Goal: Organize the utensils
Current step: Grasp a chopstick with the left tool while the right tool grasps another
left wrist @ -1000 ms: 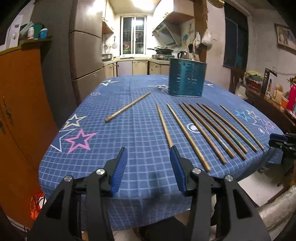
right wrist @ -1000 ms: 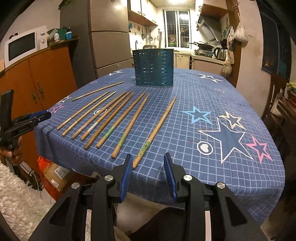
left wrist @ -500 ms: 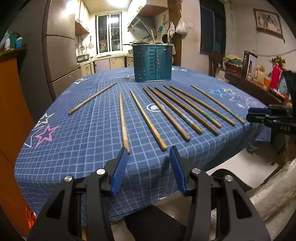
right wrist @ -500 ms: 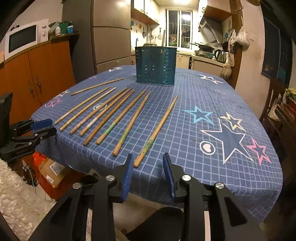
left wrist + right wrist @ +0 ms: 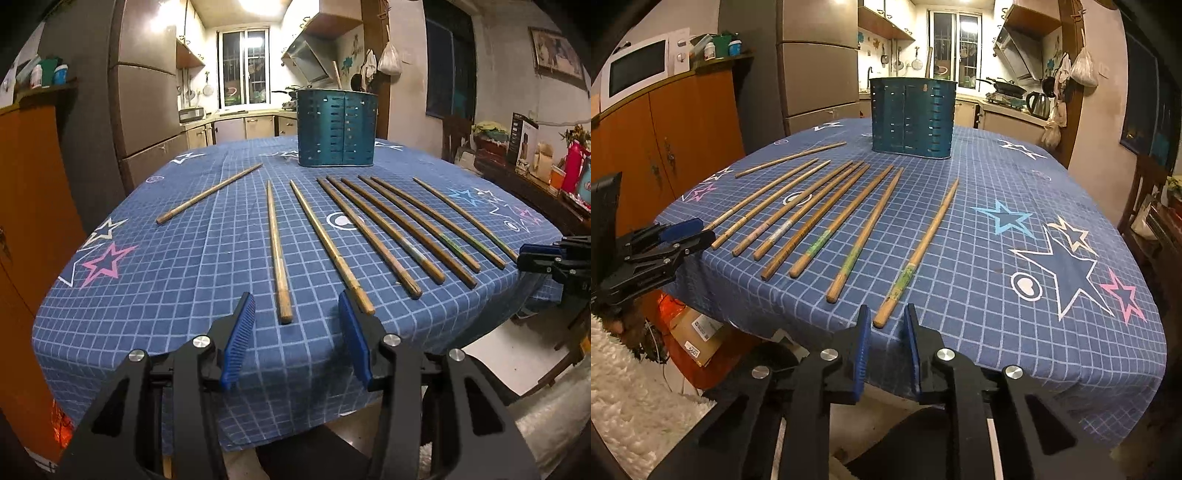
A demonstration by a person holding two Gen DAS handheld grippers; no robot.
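On checked cloth point(image 5: 177, 280), slender wooden chopsticks point(image 5: 277, 251) (tapered) — perforated metal holder point(image 5: 337, 127)

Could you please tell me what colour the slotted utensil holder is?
Teal blue, seen best in the right wrist view: utensil holder.

No word, brand or number can be read anywhere; a white label on the cardboard box point(image 5: 698, 334) under the desk carries dark print, too small and blurred to make out; the black box point(image 5: 521, 138) on the sideboard at the right has pale lettering near its top, likewise illegible; the tablecloth point(image 5: 1015, 192) shows only printed signs: stars, and a white ring with a heart inside; the coloured bands on some chopsticks point(image 5: 816, 243) bear no readable marks.
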